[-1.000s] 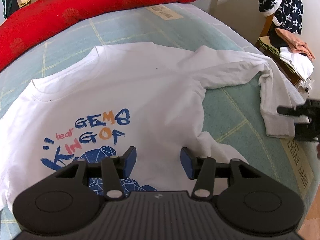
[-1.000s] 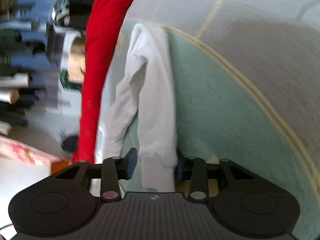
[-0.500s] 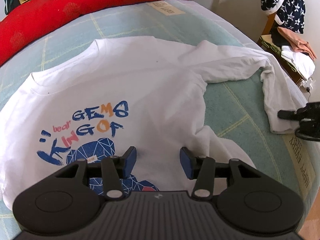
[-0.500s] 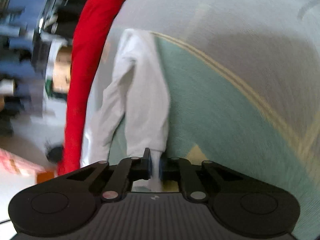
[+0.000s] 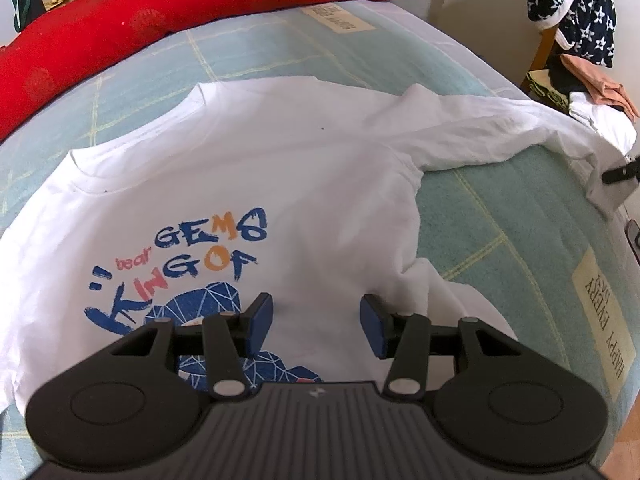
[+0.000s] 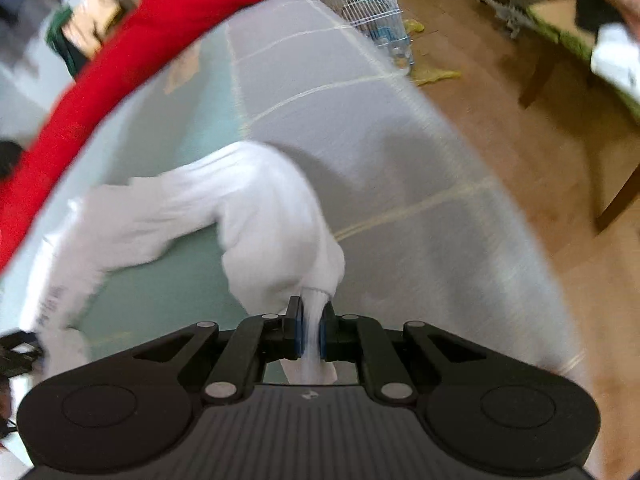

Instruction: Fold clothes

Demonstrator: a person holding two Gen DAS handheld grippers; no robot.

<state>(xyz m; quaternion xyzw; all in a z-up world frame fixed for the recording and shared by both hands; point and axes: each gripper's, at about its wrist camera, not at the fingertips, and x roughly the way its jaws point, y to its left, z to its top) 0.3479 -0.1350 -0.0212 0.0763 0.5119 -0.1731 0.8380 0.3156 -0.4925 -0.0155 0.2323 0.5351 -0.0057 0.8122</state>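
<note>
- Pinching the cuff of a long white sleeve (image 6: 256, 216), the right hand-held gripper (image 6: 311, 332) has its blue pads pressed tight on the fabric, which bunches between them and trails out below.
- The left hand-held gripper (image 5: 316, 326) hangs with its blue pads apart over the lower front of the garment, nothing between them; whether the tips touch the cloth I cannot tell.
- The white long-sleeved shirt with a blue and orange "GEMS KING OF" print (image 5: 248, 168) lies spread flat, front up, on the bed; its one visible sleeve runs out to the bed's edge, where the cuff is lifted.
- The bed (image 5: 500, 216) is covered with a pale green sheet crossed by thin yellow lines.
- A long red bolster (image 5: 192, 4) lies along the far side of the bed.
- Beyond the bed is a wooden floor (image 6: 500, 92), with a small white wire cage (image 6: 372, 4) standing near the bed's corner.
- A chair piled with folded clothes (image 5: 592, 100) stands just beside the bed, a dark star-patterned garment (image 5: 572, 0) hanging above it.
</note>
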